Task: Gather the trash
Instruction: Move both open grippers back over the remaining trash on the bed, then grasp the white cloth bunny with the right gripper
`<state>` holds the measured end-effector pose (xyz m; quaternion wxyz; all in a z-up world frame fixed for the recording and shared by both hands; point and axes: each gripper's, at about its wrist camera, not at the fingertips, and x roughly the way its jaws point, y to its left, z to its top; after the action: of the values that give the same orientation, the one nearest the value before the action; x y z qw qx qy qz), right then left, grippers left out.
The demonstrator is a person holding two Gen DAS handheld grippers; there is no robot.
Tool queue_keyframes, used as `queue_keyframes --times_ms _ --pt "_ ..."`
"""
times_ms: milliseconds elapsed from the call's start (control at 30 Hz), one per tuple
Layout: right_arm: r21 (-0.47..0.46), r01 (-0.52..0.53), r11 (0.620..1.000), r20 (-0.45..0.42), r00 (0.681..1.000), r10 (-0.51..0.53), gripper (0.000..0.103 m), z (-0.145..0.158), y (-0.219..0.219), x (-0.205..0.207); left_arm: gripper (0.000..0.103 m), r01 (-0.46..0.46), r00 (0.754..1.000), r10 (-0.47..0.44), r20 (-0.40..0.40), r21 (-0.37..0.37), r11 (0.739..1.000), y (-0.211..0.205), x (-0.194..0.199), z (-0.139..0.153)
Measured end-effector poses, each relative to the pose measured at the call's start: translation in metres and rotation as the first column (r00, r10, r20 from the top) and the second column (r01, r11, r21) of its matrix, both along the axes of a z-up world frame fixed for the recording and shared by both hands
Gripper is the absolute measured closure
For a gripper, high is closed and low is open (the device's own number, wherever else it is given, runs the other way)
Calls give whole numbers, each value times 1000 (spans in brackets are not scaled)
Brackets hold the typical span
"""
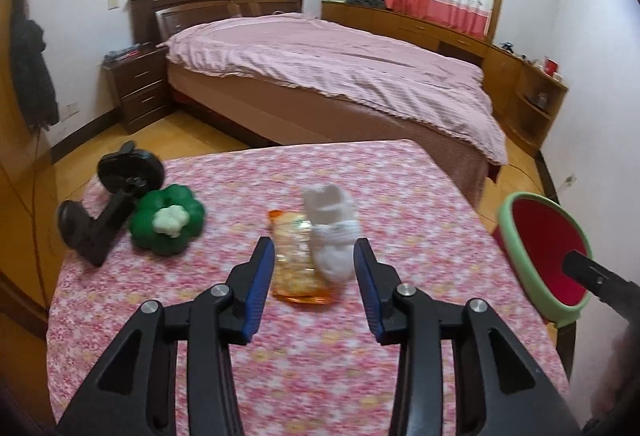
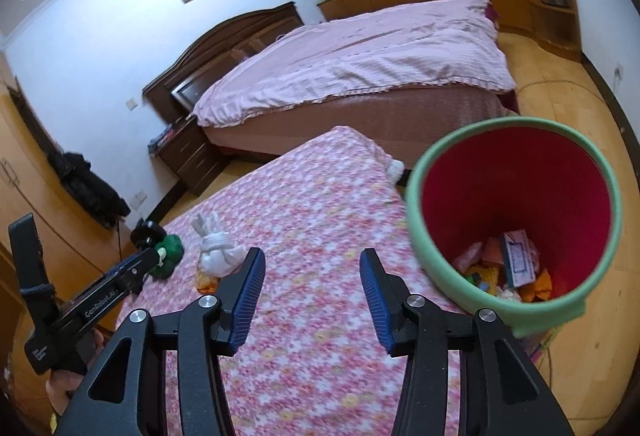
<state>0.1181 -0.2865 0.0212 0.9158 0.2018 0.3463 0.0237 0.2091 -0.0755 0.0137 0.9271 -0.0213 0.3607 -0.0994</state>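
Observation:
An orange snack wrapper [image 1: 298, 260] lies on the pink floral table [image 1: 280, 336], with a white knotted tissue bundle [image 1: 332, 236] resting on its right side. My left gripper [image 1: 314, 276] is open just above and in front of them, its fingers on either side of both. The bundle [image 2: 218, 250] and the wrapper [image 2: 206, 282] also show in the right wrist view. My right gripper [image 2: 312, 292] is open and empty over the table, left of a red bin with a green rim [image 2: 516, 220] holding several pieces of trash [image 2: 512, 268].
A green pepper toy [image 1: 168, 220] and a black phone stand [image 1: 108, 204] sit at the table's left. The bin [image 1: 548, 256] stands off the table's right edge. A bed [image 1: 340, 76], nightstand [image 1: 136, 88] and cabinets [image 1: 500, 68] lie beyond.

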Motion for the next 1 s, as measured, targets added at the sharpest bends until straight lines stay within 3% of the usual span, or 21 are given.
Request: queue_keyframes --times_ms 467,633,1000 --pt "-27 -153 988 -56 987 151 38 -23 75 67 62 -185 982 185 -35 1 983 51 34 -42" --pt "-48 -180 982 -79 981 176 38 -39 100 92 62 -217 974 215 -76 -12 976 65 46 -59" --pt "-60 -228 972 -122 968 220 38 -75 135 135 62 -247 964 242 -110 -39 968 80 52 -68"
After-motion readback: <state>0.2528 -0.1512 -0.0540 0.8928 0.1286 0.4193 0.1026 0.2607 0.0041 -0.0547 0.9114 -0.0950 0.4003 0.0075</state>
